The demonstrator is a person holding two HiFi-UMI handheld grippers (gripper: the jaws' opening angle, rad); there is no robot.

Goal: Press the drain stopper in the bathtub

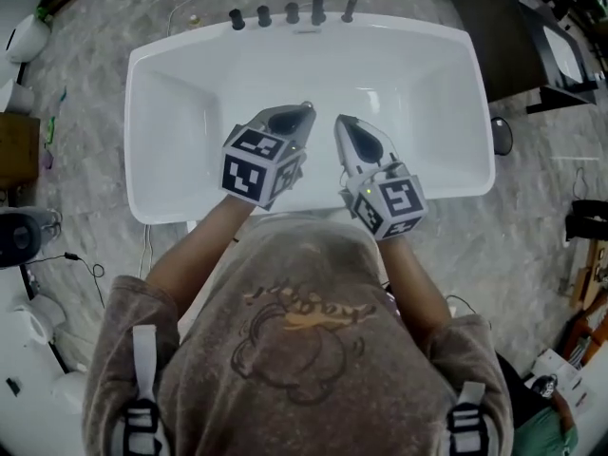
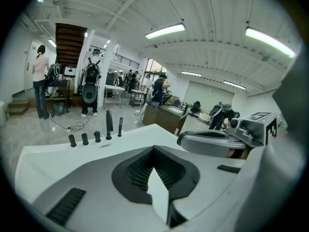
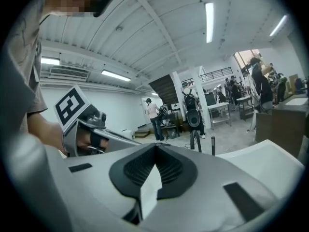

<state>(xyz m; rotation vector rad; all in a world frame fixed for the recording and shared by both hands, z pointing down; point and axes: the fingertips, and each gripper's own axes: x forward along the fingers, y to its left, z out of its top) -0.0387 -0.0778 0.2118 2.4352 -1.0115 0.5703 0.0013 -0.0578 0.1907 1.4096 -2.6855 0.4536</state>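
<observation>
We held the left gripper and right gripper side by side over the bathtub, aimed toward the taps, probably poised before reaching down. Both pairs of jaws were closed on nothing. The drain stopper showed in no view. We judged it lay on the tub floor, below the jaws and apart from them.
</observation>
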